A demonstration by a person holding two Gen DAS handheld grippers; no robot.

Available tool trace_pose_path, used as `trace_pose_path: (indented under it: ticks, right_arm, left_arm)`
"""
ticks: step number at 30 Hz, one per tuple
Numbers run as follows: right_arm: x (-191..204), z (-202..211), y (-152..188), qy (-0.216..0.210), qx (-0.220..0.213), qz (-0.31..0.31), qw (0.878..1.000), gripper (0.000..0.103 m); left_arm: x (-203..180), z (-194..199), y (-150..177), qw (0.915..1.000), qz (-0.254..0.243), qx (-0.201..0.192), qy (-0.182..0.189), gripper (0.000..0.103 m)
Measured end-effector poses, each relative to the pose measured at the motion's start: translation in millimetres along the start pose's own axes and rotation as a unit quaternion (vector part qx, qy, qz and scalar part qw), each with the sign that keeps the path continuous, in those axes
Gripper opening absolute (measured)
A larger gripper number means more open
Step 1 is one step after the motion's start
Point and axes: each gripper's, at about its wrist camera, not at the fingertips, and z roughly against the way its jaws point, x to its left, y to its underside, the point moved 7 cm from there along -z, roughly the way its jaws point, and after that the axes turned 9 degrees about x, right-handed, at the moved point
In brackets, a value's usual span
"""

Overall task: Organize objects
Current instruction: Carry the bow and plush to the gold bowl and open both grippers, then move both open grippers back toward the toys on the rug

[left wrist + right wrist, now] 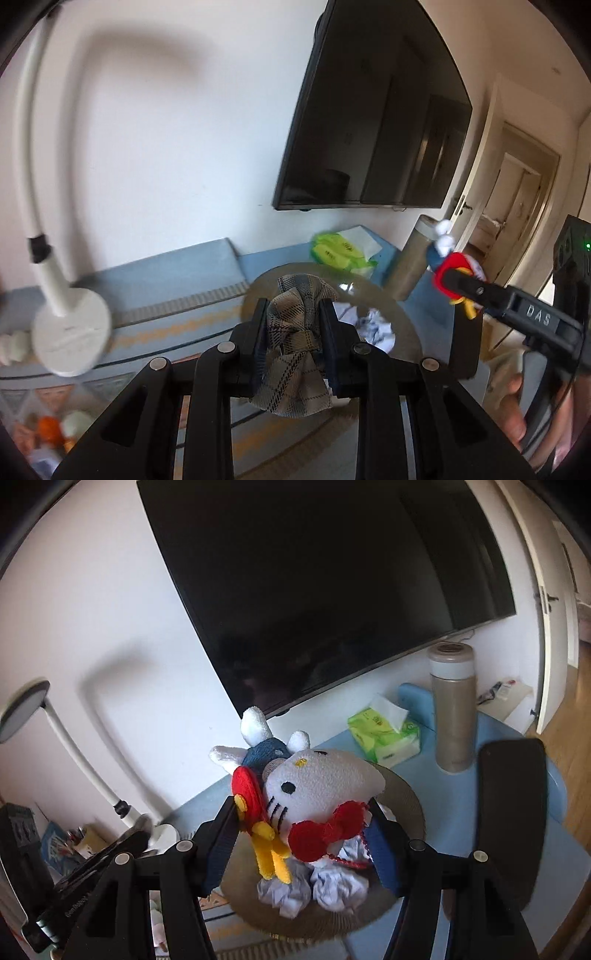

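Observation:
My left gripper (293, 334) is shut on a crumpled plaid cloth (291, 354) and holds it above a round brown basket (258, 291). My right gripper (303, 834) is shut on a white cat plush with red bows (317, 786) and holds it above the same basket (410, 797). Crumpled white paper (332, 886) lies in the basket, also seen in the left wrist view (373, 325). The right gripper and the plush (448, 269) show at the right of the left wrist view.
A green tissue pack (384, 734) and a beige bottle (452, 712) stand behind the basket on the blue table (554, 867). A dark phone (511, 812) lies at the right. A white desk lamp (70, 332) stands at the left. A wall-mounted TV (314, 590) hangs behind.

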Motion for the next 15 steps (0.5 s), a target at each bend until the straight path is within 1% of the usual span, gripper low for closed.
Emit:
trace_pose_path:
  ticks: [1,2,3,4,5,6,7,9,11,12,15]
  right_arm:
    - [0,-6,-3,-0.007,0.005,0.000,1.000,0.065]
    - [-1,-13,-5,-0.009,0.008,-0.003,1.000,0.068]
    - [-5,-22,-8,-0.004,0.013,-0.008,1.000,0.069]
    - [-9,-33,-10,0.003,0.022,-0.014,1.000,0.075]
    - [-12,-43,-11,0.000,0.030,-0.018,0.999,0.083]
    - [-15,-54,-11,-0.004,0.041,-0.018,0.999,0.087]
    - [-20,-66,-9,0.003,0.056,-0.021,0.998,0.089]
    - [-32,-78,-2,0.017,0.075,-0.027,0.997,0.089]
    - [-38,-75,7,0.014,0.078,-0.031,0.996,0.089]
    - [-40,-70,11,0.014,0.075,-0.032,0.997,0.089]
    - [-39,-53,17,0.007,0.063,-0.034,0.997,0.089]
  left_arm:
    - [-4,-11,-3,1.0000,0.000,0.003,-0.001,0.023]
    - [-8,-19,-4,1.0000,-0.001,0.007,-0.002,0.023]
    - [-12,-30,-4,0.9999,-0.002,0.013,-0.004,0.026]
    - [-15,-39,-4,0.9998,-0.002,0.017,-0.006,0.032]
    - [-15,-46,-4,0.9998,-0.001,0.019,-0.006,0.043]
    - [-16,-54,-2,0.9996,0.000,0.027,-0.003,0.053]
    - [-13,-66,4,0.9986,0.000,0.053,-0.005,0.078]
    - [-4,-74,14,0.9977,0.005,0.066,-0.014,0.080]
    - [4,-70,24,0.9974,0.007,0.069,-0.016,0.080]
    - [8,-64,28,0.9975,0.010,0.068,-0.019,0.080]
    - [25,-29,36,0.9980,0.032,0.050,-0.021,0.080]
